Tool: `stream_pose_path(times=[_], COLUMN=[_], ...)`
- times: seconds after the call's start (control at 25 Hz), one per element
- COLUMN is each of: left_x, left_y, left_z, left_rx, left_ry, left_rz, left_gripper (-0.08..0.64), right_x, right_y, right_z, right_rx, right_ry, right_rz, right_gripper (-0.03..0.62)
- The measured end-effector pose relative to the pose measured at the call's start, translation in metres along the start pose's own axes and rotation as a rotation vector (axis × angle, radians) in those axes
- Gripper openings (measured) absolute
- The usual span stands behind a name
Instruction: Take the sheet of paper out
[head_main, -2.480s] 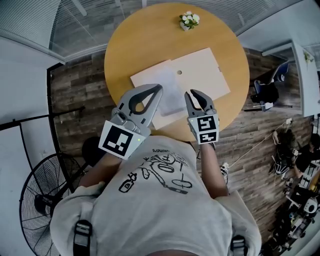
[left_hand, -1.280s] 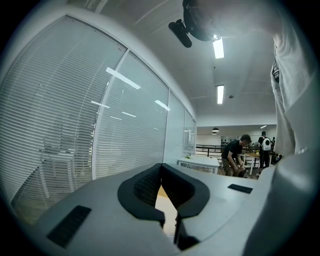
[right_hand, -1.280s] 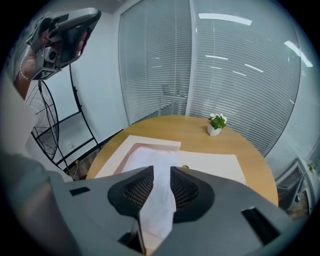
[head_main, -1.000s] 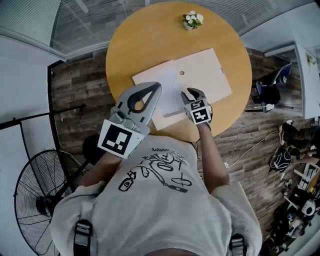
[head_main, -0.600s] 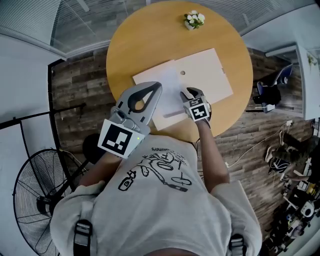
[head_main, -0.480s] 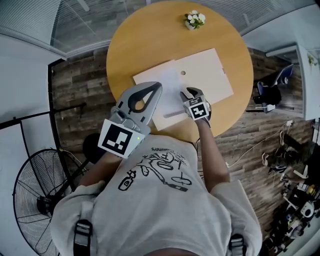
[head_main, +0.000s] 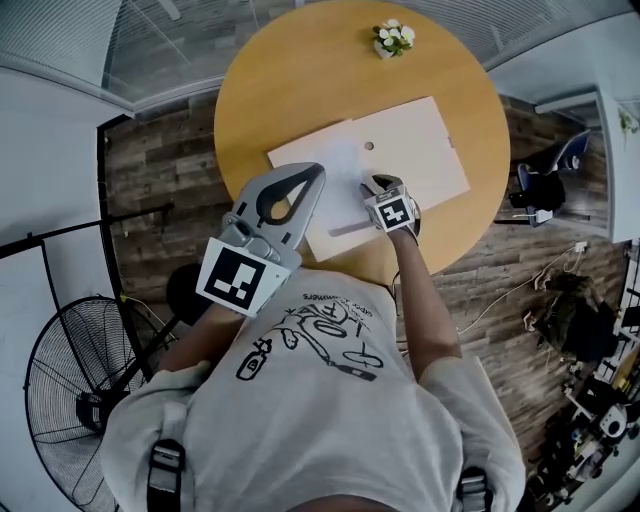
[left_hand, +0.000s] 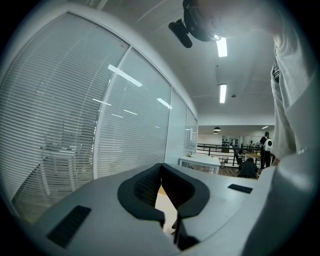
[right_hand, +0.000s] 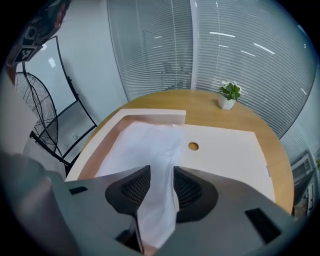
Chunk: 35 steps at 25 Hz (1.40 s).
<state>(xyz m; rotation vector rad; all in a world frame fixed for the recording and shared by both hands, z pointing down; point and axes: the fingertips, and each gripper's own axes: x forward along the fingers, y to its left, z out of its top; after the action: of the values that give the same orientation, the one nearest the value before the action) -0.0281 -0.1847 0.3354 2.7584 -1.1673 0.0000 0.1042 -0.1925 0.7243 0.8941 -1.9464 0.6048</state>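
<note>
2 tools are at work over a round wooden tabletop (head_main: 300, 80), where a white sheet of paper (right_hand: 145, 145) lies on an opened beige folder (head_main: 420, 140) at the near side, a small potted plant (head_main: 392, 38) standing well apart at the far edge. The right tool (right_hand: 160, 170) points steeply down with its jaws wide apart. They have just been opening, and the sheet's raised near edge stands between them unpressed. The left tool (head_main: 318, 170) hangs level above the folder's left part, its jaws closed and empty.

The likeliest slip from here is that the loose sheet drops flat again or slides back into the folder, since nothing clamps it. A bite taken on the buckled edge could crease or tear the thin paper. With no tool pinning the folder, a pull may well drag it along toward the near rim of the tabletop.

The sheet's long axis appears to run near to far, roughly in line with the right tool and leaning slightly left. Its near end points at the person and its far end lies against the folder's folded-back flap (right_hand: 155, 116).
</note>
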Motion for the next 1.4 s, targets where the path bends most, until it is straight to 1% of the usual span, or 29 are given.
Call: stream_pose_path(times=[0.12, 0.24, 0.4, 0.48, 0.64, 0.76, 0.92, 1.08, 1.2, 1.28, 1.4], left_x=[0.001, 0.003, 0.002, 0.002, 0.005, 0.008, 0.008, 0.008, 0.008, 0.008, 0.004], left_y=[0.002, 0.003, 0.005, 0.006, 0.007, 0.008, 0.009, 0.008, 0.009, 0.009, 0.008], left_z=[-0.001, -0.001, -0.003, -0.004, -0.003, -0.003, -0.005, -0.006, -0.006, -0.006, -0.006], left_rx=[-0.003, -0.002, -0.006, -0.006, -0.007, -0.009, -0.011, -0.009, -0.009, -0.008, -0.008], left_ry=[0.003, 0.005, 0.009, 0.012, 0.015, 0.018, 0.019, 0.022, 0.02, 0.019, 0.021], left_rz=[0.002, 0.005, 0.008, 0.009, 0.009, 0.009, 0.009, 0.01, 0.011, 0.01, 0.011], left_gripper=[0.021, 0.021, 0.02, 0.02, 0.02, 0.02, 0.021, 0.02, 0.02, 0.02, 0.02], right_x=[0.01, 0.022, 0.031, 0.034, 0.037, 0.04, 0.039, 0.043, 0.045, 0.047, 0.044], right_y=[-0.002, 0.003, -0.005, -0.002, 0.005, -0.001, -0.011, -0.012, -0.01, -0.011, -0.004], right_z=[-0.006, -0.02, -0.022, -0.022, -0.03, -0.029, -0.022, -0.027, -0.031, -0.031, -0.034], right_rx=[0.01, 0.041, 0.016, 0.02, 0.059, 0.051, 0.023, 0.026, 0.038, 0.031, 0.047], right_ry=[0.019, 0.057, 0.058, 0.058, 0.102, 0.109, 0.097, 0.091, 0.108, 0.102, 0.117], right_rz=[0.012, 0.056, 0.031, 0.043, 0.084, 0.073, 0.028, 0.034, 0.046, 0.038, 0.054], right_gripper=[0.156, 0.156, 0.161, 0.163, 0.167, 0.17, 0.169, 0.15, 0.134, 0.123, 0.105])
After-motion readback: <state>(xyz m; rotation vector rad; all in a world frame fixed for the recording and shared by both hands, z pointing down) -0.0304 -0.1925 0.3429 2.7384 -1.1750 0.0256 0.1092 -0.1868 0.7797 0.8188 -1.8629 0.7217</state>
